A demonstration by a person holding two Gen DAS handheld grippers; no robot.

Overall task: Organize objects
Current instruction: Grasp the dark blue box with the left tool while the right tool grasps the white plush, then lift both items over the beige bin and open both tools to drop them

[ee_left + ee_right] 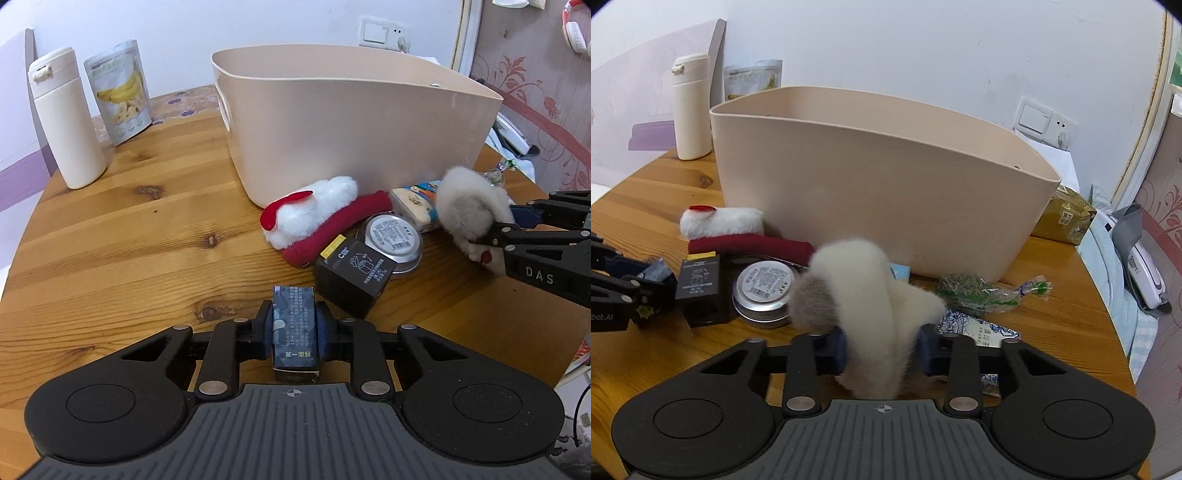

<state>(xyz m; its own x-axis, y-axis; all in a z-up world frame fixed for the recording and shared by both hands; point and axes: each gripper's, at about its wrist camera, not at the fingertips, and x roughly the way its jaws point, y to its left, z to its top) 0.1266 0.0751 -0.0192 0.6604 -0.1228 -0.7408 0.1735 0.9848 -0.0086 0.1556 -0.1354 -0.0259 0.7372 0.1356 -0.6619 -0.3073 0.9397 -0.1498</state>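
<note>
On table | left claw (294,328) clamps box (294,325) | lengthwise, pointing ahead

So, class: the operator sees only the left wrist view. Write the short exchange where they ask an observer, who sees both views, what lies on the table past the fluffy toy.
Operator: What is right of the beige bin?
Observer: A yellow-brown packet beside its right end.
Operator: And in front of the bin, past the fluffy toy?
Observer: A clear bag of green stuff lies on the table.
Operator: Is the right gripper closed on the toy?
Observer: Yes, both pads press its fur.
</note>
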